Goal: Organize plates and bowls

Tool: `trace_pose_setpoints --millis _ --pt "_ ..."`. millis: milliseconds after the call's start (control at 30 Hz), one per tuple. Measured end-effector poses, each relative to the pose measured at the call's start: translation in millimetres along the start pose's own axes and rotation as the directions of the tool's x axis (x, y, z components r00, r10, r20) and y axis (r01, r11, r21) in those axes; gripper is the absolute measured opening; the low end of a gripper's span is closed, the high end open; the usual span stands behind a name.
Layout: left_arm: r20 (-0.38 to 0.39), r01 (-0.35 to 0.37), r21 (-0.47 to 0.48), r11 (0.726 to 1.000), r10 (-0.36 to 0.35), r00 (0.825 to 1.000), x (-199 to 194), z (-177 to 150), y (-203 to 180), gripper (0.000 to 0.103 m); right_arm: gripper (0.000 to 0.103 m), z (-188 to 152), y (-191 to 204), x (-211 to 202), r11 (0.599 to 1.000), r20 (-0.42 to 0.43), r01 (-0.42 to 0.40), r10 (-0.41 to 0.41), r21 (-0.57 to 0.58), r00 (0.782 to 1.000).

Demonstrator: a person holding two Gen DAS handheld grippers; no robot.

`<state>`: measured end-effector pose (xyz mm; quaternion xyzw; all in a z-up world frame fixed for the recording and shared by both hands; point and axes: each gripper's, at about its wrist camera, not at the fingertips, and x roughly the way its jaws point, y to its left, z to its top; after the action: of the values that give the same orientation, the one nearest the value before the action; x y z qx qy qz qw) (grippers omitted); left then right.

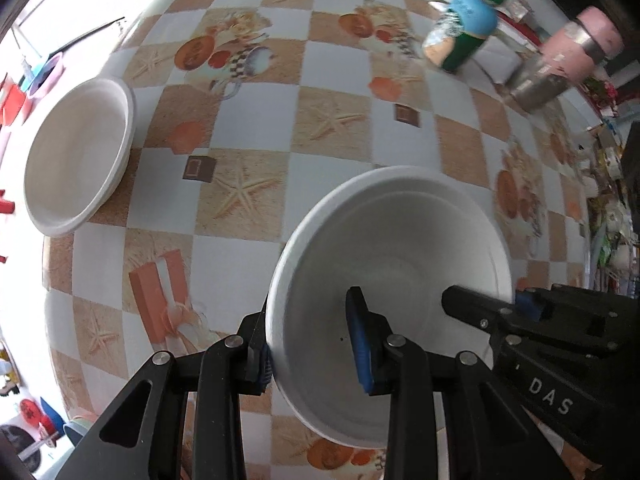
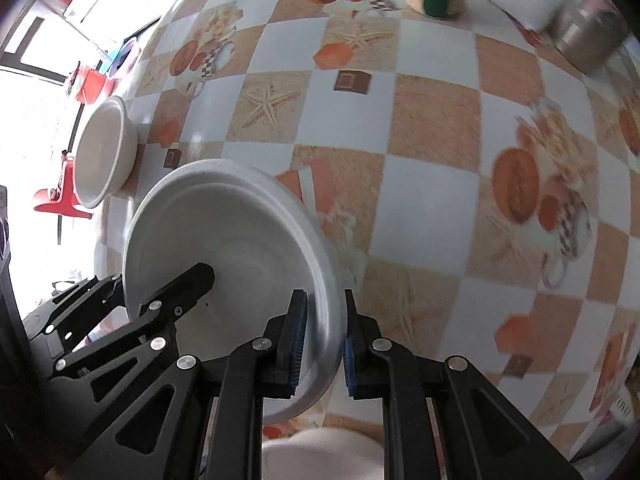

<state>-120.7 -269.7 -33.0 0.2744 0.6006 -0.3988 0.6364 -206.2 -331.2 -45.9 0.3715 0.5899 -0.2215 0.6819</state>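
Observation:
A white bowl (image 1: 400, 280) is held tilted above the table, with what looks like a second one nested in it. My left gripper (image 1: 316, 344) straddles its left rim with a gap between the fingers. My right gripper (image 2: 324, 344) is closed on its right rim (image 2: 328, 312), one pad inside and one outside. The right gripper also shows in the left wrist view (image 1: 480, 308). A second white bowl stack (image 1: 76, 152) sits at the table's left edge, also in the right wrist view (image 2: 104, 152).
The table carries a checked cloth (image 1: 340, 128) with starfish prints. A blue-lidded green jar (image 1: 460, 32) and a pink-lidded metal flask (image 1: 560, 64) stand at the far right. Another pale bowl (image 2: 320, 456) lies under my right gripper. Red stools (image 2: 60, 196) stand beyond the left edge.

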Motion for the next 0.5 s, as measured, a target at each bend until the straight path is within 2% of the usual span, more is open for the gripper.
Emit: trace_pose_setpoints --millis 133,267,500 --pt "0.008 0.022 0.063 0.998 -0.022 1.0 -13.5 -16.9 -21.6 0.035 0.018 -28.9 -26.4 -22.4 0.999 0.018 -0.009 0.009 0.044 1.0" --pt "-0.001 0.041 0.126 0.991 -0.041 0.999 -18.3 -27.7 -41.4 0.035 0.018 -59.1 -43.6 -41.3 0.997 0.044 0.019 -0.022 0.073 0.999" --pt "-0.046 0.065 0.241 0.968 -0.055 0.997 -39.4 -67.8 -52.5 0.035 0.018 -100.3 -36.7 -46.9 0.987 0.036 0.018 -0.024 0.162 0.999"
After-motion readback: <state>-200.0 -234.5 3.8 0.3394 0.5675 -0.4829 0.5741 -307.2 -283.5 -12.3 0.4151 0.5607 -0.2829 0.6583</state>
